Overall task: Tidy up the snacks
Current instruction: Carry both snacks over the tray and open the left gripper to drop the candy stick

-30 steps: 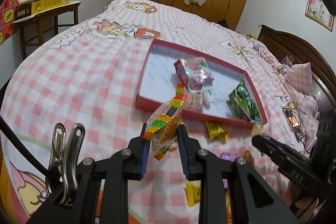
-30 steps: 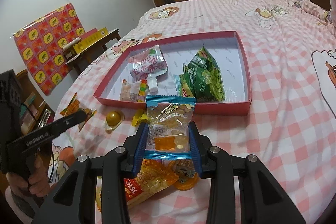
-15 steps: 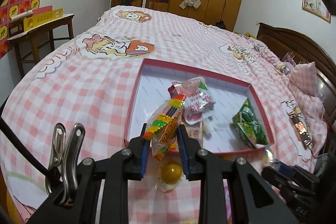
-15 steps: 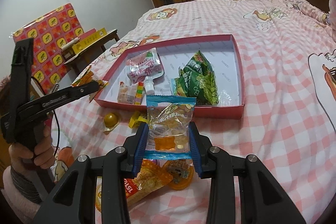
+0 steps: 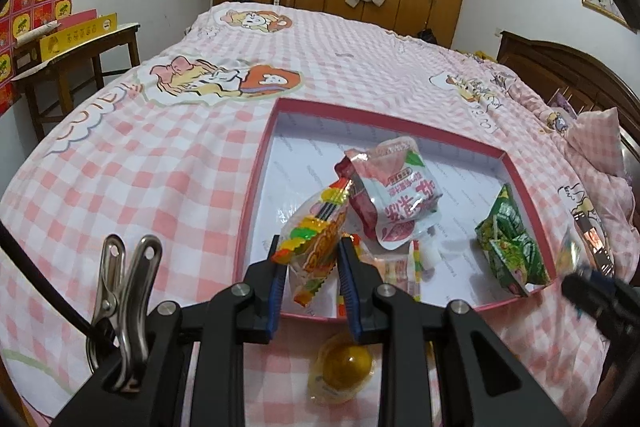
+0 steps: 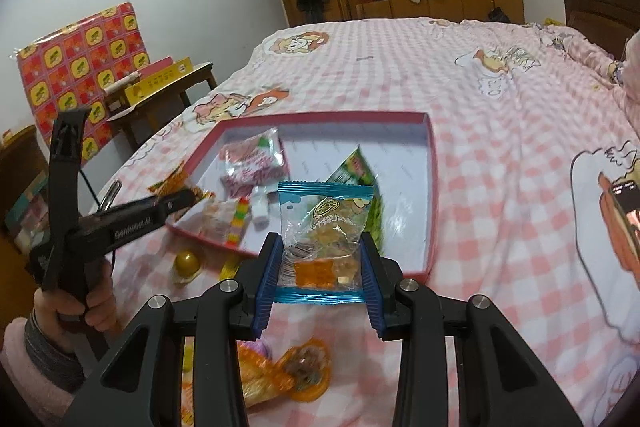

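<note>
Pink-checked bed (image 5: 168, 163): left claw (image 5: 310, 267), gripping a striped candy packet (image 5: 316, 247), has reached the red tray (image 5: 256, 183), probably to drop; right claw (image 6: 322, 263) grips gummies (image 6: 324, 235).

tongs (image 5: 312, 267): black, blue ribbed pads | sleeve (image 6: 44, 355): grey cuff, pink

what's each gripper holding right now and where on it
Left gripper: orange striped candy packet, pinched across its lower middle. Right gripper: clear blue-edged gummy packet, clamped by its side edges near the bottom.

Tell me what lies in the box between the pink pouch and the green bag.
In the left wrist view, only bare white box floor lies between the pink pouch and the green bag.
</note>
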A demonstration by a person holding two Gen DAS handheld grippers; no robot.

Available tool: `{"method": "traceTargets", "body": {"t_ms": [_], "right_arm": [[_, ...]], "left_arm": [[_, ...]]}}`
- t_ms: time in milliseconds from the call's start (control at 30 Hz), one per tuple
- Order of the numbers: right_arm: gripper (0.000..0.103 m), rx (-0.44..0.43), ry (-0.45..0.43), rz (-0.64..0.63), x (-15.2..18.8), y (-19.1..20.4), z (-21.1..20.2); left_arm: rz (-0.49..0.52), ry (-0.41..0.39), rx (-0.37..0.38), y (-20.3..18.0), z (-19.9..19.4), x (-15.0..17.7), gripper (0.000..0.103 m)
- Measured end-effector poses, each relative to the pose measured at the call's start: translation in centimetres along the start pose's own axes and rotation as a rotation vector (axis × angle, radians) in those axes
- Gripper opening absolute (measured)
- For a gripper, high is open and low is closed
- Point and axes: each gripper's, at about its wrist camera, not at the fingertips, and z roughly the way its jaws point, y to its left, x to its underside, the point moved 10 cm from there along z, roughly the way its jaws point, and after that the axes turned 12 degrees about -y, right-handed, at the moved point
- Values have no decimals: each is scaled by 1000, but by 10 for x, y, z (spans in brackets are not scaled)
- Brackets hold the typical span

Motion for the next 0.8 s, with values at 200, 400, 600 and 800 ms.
{"method": "traceTargets", "body": {"t_ms": [200,400,600,800], "right_arm": [[39,23,5,2,-10,-13,16],[39,56,2,-7,-19,-25,37],[39,92,6,4,-21,-34,56],[39,110,-21,35,-26,-39,65]], "left_arm": [[-1,17,8,0,9,7,27],[-8,14,11,4,12,9,27],[12,0,5,3,12,11,27],[16,-5,3,2,12,11,27]]}}
